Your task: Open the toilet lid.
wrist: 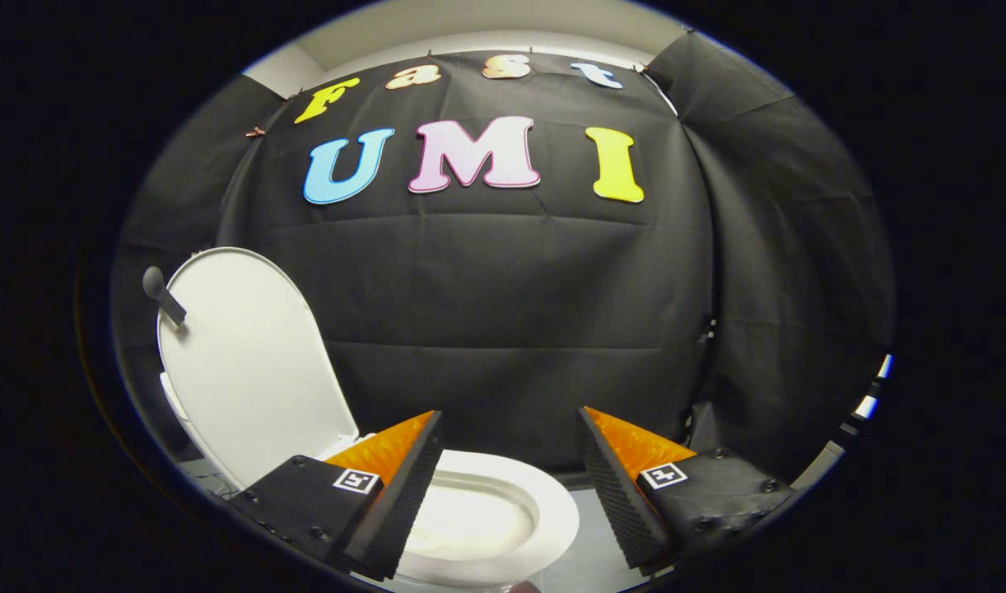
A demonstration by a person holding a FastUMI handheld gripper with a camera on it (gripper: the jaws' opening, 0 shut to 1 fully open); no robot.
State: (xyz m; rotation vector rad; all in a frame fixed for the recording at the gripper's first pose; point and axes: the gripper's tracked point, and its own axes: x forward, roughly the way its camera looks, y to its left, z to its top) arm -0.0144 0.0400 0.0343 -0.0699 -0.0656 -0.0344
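Lid [248, 362] stands upright already beside the bowl [503, 519], so the task seems done, and the hand-held gripper [507, 486], fingers spread and empty, needs only to draw away.

black cloth wall [503, 313] is hanging creased, a pale ceiling strip [486, 21] is showing above it, grey floor [589, 560] lying below it.

We see the white toilet lid [244, 362] standing raised and upright at the left of the frame, above the open white bowl [491, 523] at bottom centre.
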